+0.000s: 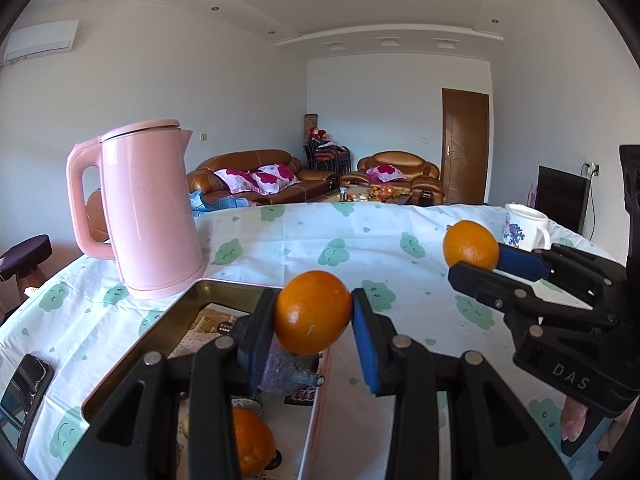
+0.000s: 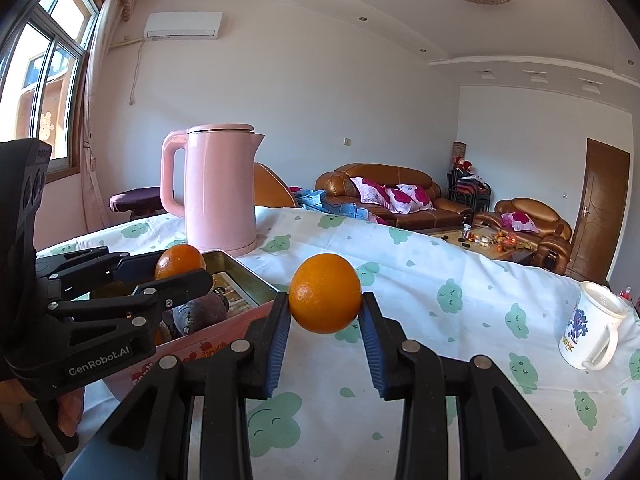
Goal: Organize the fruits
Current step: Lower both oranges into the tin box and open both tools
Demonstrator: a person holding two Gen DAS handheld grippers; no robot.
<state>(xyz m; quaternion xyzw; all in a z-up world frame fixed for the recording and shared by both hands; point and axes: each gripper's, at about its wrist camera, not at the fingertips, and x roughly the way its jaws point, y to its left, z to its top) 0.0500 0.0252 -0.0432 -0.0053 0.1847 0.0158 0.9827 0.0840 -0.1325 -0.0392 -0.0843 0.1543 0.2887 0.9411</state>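
Taking the pink box as the landmark, the far left holds a dark phone lying flat on the cloud-print tablecloth, just left of the box's metal-lined wall. Behind the box's far corner stands a pink electric kettle, close enough that a wide swing over the box could clip it.

Inside the box, one orange already sits near its front, beside a purplish sweet potato and some printed packets.

The left gripper hangs directly over the box with its blue pads closed against both sides of a second orange, gripped across its widest part. To finish this step well, I judge it best to lower the fruit until it nearly touches the box floor in the free patch beyond the sweet potato, then open the fingers slowly; dropped from this height, a round orange would likely roll or bounce against the wall.

Right of the box, over bare tablecloth, the right gripper likewise pinches a third orange between its pads, clear of the cloth. It should wait outside the box until the left one lifts away, since the two tools crowd each other.

Farthest right of the box stands a white printed mug, well apart.
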